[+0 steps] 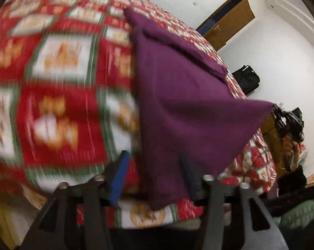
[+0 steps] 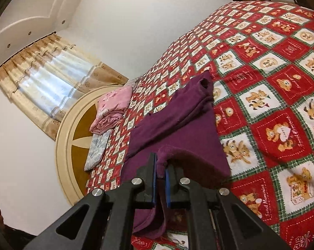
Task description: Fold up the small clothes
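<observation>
A purple garment [image 1: 188, 104] lies on the red teddy-bear quilt [image 1: 63, 104], one corner pulled up and out to the right. At that corner, in the left wrist view, my right gripper [image 1: 282, 118] pinches the cloth, a hand [image 1: 288, 145] behind it. In the right wrist view the right gripper [image 2: 160, 166] is shut on a fold of the purple garment [image 2: 177, 125], which hangs down between the blue pads. My left gripper [image 1: 153, 154] stands open; the garment's near edge drapes between its fingers and hides much of the right one. The left wrist view is blurred.
A stack of folded pink clothes [image 2: 113, 106] and a pale patterned piece [image 2: 96, 148] lie by the round headboard [image 2: 73, 141]. A curtained window [image 2: 46, 83] is behind. A black bag [image 1: 246, 79] and a brown board [image 1: 229, 18] sit beyond the bed's edge.
</observation>
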### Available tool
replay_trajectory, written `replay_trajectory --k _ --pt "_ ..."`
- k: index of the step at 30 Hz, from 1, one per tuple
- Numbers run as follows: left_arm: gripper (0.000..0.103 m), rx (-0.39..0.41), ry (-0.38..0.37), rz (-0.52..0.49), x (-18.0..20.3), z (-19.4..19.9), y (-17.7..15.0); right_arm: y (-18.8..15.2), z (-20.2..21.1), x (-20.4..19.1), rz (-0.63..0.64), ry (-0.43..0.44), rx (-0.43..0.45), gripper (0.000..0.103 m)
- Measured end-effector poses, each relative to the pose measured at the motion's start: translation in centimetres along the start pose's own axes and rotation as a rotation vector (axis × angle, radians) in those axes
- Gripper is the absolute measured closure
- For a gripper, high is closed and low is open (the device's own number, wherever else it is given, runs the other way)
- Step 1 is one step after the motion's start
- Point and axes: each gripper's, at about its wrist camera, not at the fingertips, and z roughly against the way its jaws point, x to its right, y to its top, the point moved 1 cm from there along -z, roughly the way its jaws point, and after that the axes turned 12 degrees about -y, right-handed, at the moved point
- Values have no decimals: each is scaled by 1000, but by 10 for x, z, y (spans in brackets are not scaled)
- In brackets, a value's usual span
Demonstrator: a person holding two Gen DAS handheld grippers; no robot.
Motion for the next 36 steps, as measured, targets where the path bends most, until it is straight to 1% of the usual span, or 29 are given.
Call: replay_trajectory --k 2,5,7,8,9,11,12,14,15,16,17,18,19,21,24,25,26,28,29,31,34,36 --pt "44 1 0 28 -6 -5 -13 -2 -2 0 -2 0 -2 96" --pt "43 37 2 9 -2 -7 -15 -7 -4 -1 0 -2 -6 96" --pt "43 52 -33 3 3 -11 -17 -13 -4 -1 -1 -6 -7 96" --pt "43 42 -59 0 7 -15 -17 -15 -3 0 -4 -8 -6 96" --pt "43 17 -89 -6 11 -20 -22 -17 -2 1 -10 -7 -6 96" --pt "43 -16 -69 -28 15 -30 -26 -21 0 4 -19 -8 -5 96" --pt "45 -33 -57 -39 16 -36 -29 -23 1 5 -21 -11 -6 96" --pt "62 -52 -55 -14 13 -42 -34 -27 1 7 -24 -16 -11 96" --pt "82 -58 -60 13 9 -44 -34 -28 1 6 -24 -19 -12 96" --pt "92 -53 -63 48 4 -44 -34 -29 1 6 -22 -23 -13 96" --pt "95 -40 -65 71 1 -41 -32 -30 2 6 -21 -25 -11 96" --pt "95 -15 -89 103 -3 -35 -30 -31 3 6 -21 -26 -8 96" --pt "96 -2 -102 114 -1 -33 -25 -32 5 6 -20 -27 -5 96" --pt "96 37 -120 102 4 -23 -20 -31 8 5 -19 -29 5 96" --pt "96 108 -197 112 18 1 3 -25 13 0 -25 -8 20 96" --pt "96 142 -220 109 27 11 20 -20 15 -2 -21 -1 25 96" --pt "96 157 -224 103 31 16 28 -16 16 -6 -16 5 32 96" --pt "96 216 -238 76 46 32 63 -5 16 -13 -8 24 47 96" --pt "96 232 -237 69 50 35 73 1 17 -16 -8 37 54 96" --pt "96 275 -219 34 66 42 104 13 15 -22 -3 52 67 96" --pt "96 318 -190 -17 80 44 147 35 5 -31 19 43 76 96" --pt "96 336 -177 -33 82 41 172 50 -7 -35 26 35 74 96"
